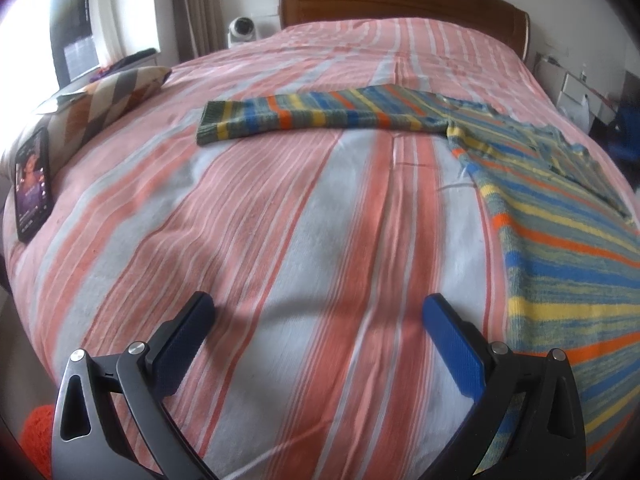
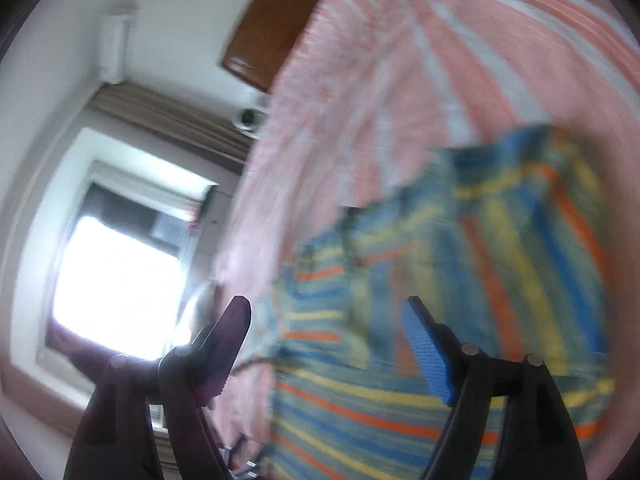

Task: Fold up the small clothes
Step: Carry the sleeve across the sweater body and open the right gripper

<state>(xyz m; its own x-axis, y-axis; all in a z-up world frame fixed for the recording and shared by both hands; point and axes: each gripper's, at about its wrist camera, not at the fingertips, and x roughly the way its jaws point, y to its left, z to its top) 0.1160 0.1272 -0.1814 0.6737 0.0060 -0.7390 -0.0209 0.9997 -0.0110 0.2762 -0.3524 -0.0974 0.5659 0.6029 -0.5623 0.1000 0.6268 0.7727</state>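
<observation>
A small knitted sweater (image 1: 560, 232) with blue, yellow, orange and green stripes lies flat on the bed at the right. Its left sleeve (image 1: 320, 116) stretches out to the left across the bedspread. My left gripper (image 1: 318, 308) is open and empty, low over the bedspread, left of the sweater's hem. In the blurred, tilted right wrist view the sweater (image 2: 460, 280) fills the lower right. My right gripper (image 2: 328, 312) is open and empty just over the sweater's edge.
The bed has a pink and grey striped cover (image 1: 280, 240) and a wooden headboard (image 1: 400, 0). A phone (image 1: 32, 184) with its screen lit leans at the left edge beside a chequered pillow (image 1: 112, 96). A window (image 2: 116, 280) is at the left.
</observation>
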